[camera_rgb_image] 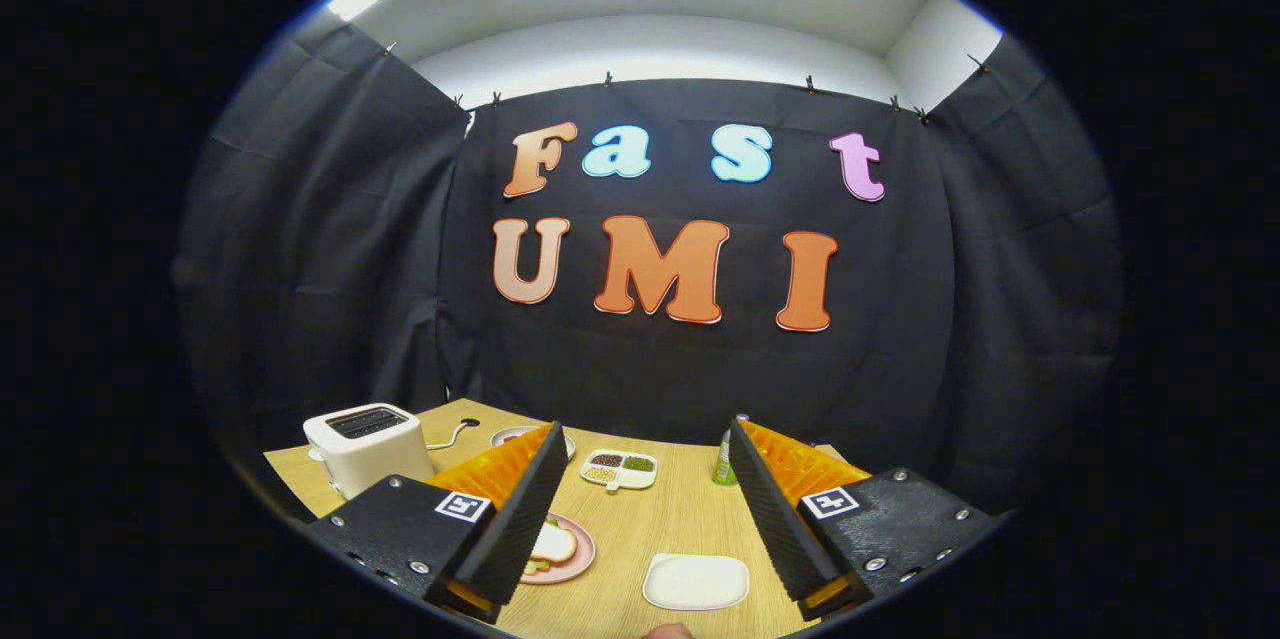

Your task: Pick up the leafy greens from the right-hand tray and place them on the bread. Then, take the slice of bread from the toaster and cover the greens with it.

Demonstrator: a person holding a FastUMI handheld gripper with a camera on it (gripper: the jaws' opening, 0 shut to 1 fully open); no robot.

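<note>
1. Gripper [640, 509] held above the wooden counter [650, 519], fingers spread wide, nothing between them.
2. White tray [696, 581] lies between the fingers, close below; no greens can be made out on it.
3. Pink plate [562, 551] with bread [553, 542] sits beside the left finger, partly hidden by it.
4. White toaster [366, 444] stands beyond the left finger, well apart from the plate.
5. Divided dish [619, 469] and green bottle [724, 464] lie farther ahead.
</note>
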